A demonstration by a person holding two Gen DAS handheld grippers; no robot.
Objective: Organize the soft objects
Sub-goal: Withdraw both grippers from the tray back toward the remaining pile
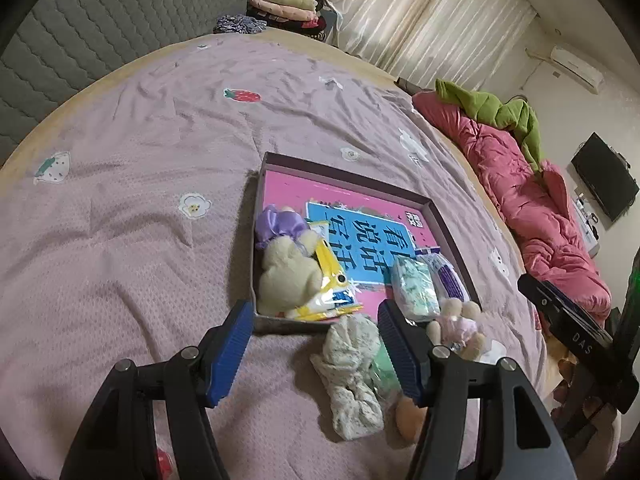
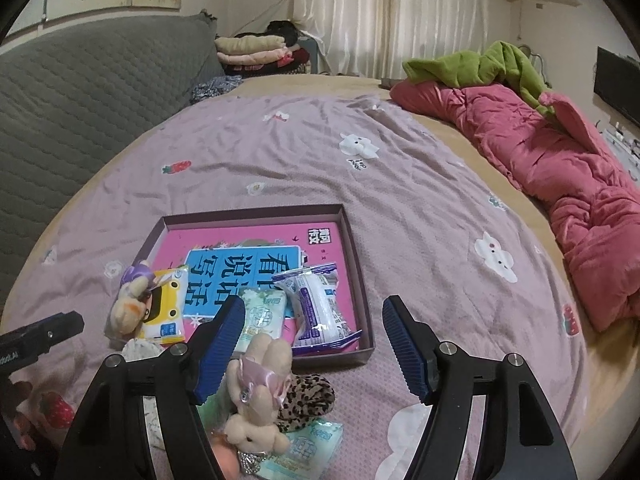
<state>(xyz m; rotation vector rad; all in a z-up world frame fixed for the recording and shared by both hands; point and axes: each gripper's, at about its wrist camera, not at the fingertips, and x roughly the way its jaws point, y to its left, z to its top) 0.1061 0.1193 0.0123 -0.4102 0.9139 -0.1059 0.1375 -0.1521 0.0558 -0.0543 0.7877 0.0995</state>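
A shallow box (image 1: 434,210) (image 2: 354,240) with a pink and blue book inside lies on the bed. In it are a cream plush with a purple bow (image 1: 286,272) (image 2: 130,302), a yellow tissue pack (image 1: 332,280) (image 2: 166,306), a green tissue pack (image 1: 412,284) (image 2: 262,312) and a purple-white packet (image 1: 450,276) (image 2: 322,304). In front of the box lie a floral cloth (image 1: 352,372), a pink-dressed bunny plush (image 1: 460,326) (image 2: 260,396), a leopard scrunchie (image 2: 308,398) and another green pack (image 2: 304,448). My left gripper (image 1: 316,350) is open over the floral cloth. My right gripper (image 2: 314,346) is open beside the bunny.
The bed has a lilac sheet (image 1: 140,200) (image 2: 420,208). A pink quilt (image 1: 532,208) (image 2: 560,160) with a green garment (image 2: 476,64) lies along the right side. Folded clothes (image 1: 280,4) (image 2: 256,50) are stacked at the far end. A grey headboard (image 2: 80,92) is on the left.
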